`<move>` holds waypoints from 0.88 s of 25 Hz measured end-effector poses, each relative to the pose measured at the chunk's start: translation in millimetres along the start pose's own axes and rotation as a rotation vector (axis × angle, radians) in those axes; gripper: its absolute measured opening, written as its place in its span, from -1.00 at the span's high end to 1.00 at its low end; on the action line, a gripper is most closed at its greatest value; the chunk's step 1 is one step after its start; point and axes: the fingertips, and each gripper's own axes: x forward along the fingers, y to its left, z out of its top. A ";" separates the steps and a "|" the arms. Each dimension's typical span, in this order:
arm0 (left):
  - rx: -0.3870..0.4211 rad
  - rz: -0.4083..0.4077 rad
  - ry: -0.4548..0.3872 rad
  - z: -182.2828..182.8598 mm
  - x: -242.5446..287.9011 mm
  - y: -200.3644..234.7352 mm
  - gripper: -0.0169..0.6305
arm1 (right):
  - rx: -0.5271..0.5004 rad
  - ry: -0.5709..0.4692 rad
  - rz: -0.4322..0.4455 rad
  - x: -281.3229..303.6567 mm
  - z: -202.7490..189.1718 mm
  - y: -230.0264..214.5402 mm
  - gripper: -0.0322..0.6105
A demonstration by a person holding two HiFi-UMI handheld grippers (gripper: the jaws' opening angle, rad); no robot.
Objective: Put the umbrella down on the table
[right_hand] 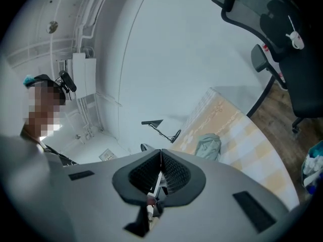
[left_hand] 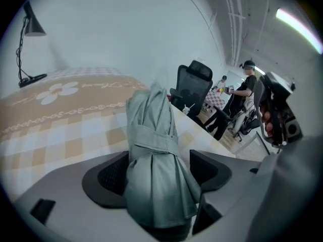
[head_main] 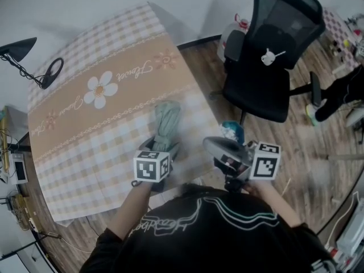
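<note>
A folded grey-green umbrella [head_main: 166, 121] lies on the checked, flower-printed tablecloth of the table [head_main: 114, 56], near its front right corner. In the left gripper view the umbrella [left_hand: 156, 150], strapped round its middle, sits between my left gripper's [left_hand: 159, 170] jaws. The jaws stand wide, with a gap showing at the right pad [left_hand: 207, 168]. From the head view the left gripper [head_main: 164, 147] is at the umbrella's near end. My right gripper [head_main: 209, 143] hovers off the table's right edge, its pads [right_hand: 160, 168] closed together on nothing. It looks across at the umbrella [right_hand: 208, 146].
A black desk lamp [head_main: 23, 53] stands at the table's far left corner. A black office chair [head_main: 273, 56] is on the wooden floor to the right, with a blue and white object [head_main: 232, 131] near the table's corner. Another person [left_hand: 247, 84] stands in the background.
</note>
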 end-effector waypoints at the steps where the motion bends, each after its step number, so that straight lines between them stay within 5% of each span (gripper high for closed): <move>1: -0.022 -0.015 -0.020 2.7 -4.7 1.4 -0.15 | -0.006 0.003 -0.005 0.1 -2.7 3.3 0.86; 11: -0.202 -0.209 -0.256 29.3 -105.7 -6.6 -0.15 | -0.077 -0.039 -0.020 -3.7 -25.0 57.6 0.86; 22: -0.102 -0.497 -0.405 32.4 -255.1 -73.4 -0.13 | -0.190 -0.057 0.097 9.2 -60.3 161.3 0.86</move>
